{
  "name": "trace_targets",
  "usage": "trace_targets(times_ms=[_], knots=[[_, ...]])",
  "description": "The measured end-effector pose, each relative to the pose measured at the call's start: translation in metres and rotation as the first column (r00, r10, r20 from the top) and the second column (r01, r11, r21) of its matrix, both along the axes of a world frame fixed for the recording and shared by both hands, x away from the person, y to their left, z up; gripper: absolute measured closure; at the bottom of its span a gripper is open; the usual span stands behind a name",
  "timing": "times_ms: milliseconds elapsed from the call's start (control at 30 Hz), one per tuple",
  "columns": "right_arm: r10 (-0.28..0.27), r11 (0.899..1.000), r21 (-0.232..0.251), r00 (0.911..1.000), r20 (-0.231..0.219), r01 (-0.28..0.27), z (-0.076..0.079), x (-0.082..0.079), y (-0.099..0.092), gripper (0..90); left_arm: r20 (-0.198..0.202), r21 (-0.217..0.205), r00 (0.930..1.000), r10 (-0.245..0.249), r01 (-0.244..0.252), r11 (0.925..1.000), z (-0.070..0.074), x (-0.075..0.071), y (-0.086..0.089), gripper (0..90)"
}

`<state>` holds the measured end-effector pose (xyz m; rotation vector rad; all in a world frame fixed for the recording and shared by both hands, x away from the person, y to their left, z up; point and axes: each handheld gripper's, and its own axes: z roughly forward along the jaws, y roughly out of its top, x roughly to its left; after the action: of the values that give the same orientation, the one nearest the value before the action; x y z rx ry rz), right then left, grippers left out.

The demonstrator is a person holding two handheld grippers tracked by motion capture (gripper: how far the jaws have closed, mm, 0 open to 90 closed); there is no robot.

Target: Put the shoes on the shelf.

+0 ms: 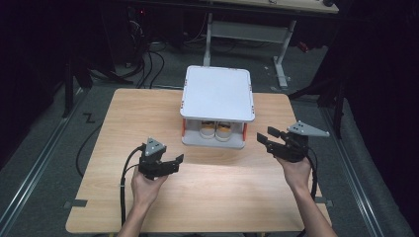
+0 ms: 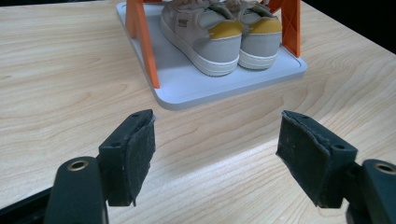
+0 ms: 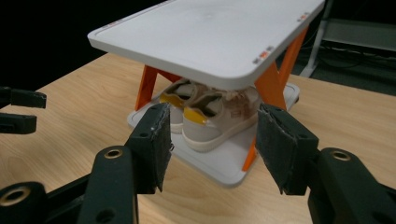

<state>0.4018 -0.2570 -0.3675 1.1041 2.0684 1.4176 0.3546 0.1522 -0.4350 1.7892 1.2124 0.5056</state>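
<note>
A small white rack (image 1: 217, 94) with orange legs stood on the wooden table (image 1: 123, 128), toward the far middle part of it. It had a flat top shelf and a lower tray, and on this lower tray a pair of shoes (image 1: 216, 131) was placed side by side, the two shoes touching each other. The shoes were beige with yellow patches at the heel and white soles. In the left gripper view the heels of the shoes (image 2: 219, 35) pointed toward the near edge of the rack (image 2: 187, 88).

The left gripper (image 1: 173, 164) was in front of the rack, to its left, near it but not touching it. Its jaws stood wide apart and between them there was nothing, just the bare table. In its own view the left gripper (image 2: 215, 144) looked along the table toward the near corner of the lower tray.

The right gripper (image 1: 266, 137) was just beside the rack on its right side, at about the level of the lower tray, and apart from it. Its jaws were open too and held nothing. In the right gripper view the right gripper (image 3: 212, 140) pointed at the shoes (image 3: 205, 116) under the top shelf of the rack (image 3: 205, 37), and the shoes appeared between the two pads, but farther off.
</note>
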Motion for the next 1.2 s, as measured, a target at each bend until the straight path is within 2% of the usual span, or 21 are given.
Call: trace_targets(times_ms=[200, 300, 467, 533, 633, 767, 900, 1000, 1200], knots=[[-0.042, 0.999, 0.015, 0.9986, -0.031, 0.042, -0.023, -0.016, -0.016, 46.6, 0.007, -0.005, 0.9999, 0.014, -0.014, 0.9999, -0.006, -0.007, 0.004, 27.6], [-0.061, 0.998, 0.002, 0.9975, -0.035, 0.061, -0.035, -0.024, -0.021, 46.6, 0.008, 0.017, 0.9998, 0.017, -0.018, 0.9997, -0.010, -0.009, 0.005, 27.1], [-0.093, 0.996, 0.001, 0.9932, -0.070, 0.093, -0.057, -0.033, -0.029, 46.5, -0.002, 0.017, 0.9996, 0.028, -0.028, 0.9995, -0.018, -0.013, 0.009, 26.6], [-0.108, 0.994, -0.013, 0.9910, -0.080, 0.107, -0.065, -0.035, -0.032, 46.5, -0.012, 0.011, 0.9993, 0.036, -0.036, 0.9993, -0.020, -0.015, 0.010, 26.4], [-0.137, 0.990, -0.049, 0.9867, -0.088, 0.133, -0.076, -0.038, -0.034, 46.4, -0.018, 0.033, 0.9987, 0.048, -0.048, 0.9983, -0.026, -0.015, 0.013, 26.0], [-0.160, 0.986, -0.068, 0.9782, -0.132, 0.152, -0.090, -0.037, -0.038, 46.4, -0.044, 0.083, 0.9969, 0.065, -0.061, 0.9947, -0.035, -0.016, 0.015, 25.5], [-0.189, 0.980, -0.094, 0.9671, -0.171, 0.174, -0.103, -0.036, -0.041, 45.9, -0.063, 0.113, 0.9938, 0.092, -0.084, 0.9900, -0.045, -0.015, 0.018, 25.2], [-0.214, 0.972, -0.138, 0.9593, -0.184, 0.190, -0.112, -0.033, -0.043, 45.5, -0.080, 0.125, 0.9909, 0.108, -0.098, 0.9874, -0.052, -0.013, 0.020, 25.0], [-0.249, 0.962, -0.168, 0.9464, -0.206, 0.216, -0.123, -0.030, -0.048, 44.7, -0.110, 0.133, 0.9848, 0.135, -0.120, 0.9839, -0.062, -0.010, 0.024, 25.0]])
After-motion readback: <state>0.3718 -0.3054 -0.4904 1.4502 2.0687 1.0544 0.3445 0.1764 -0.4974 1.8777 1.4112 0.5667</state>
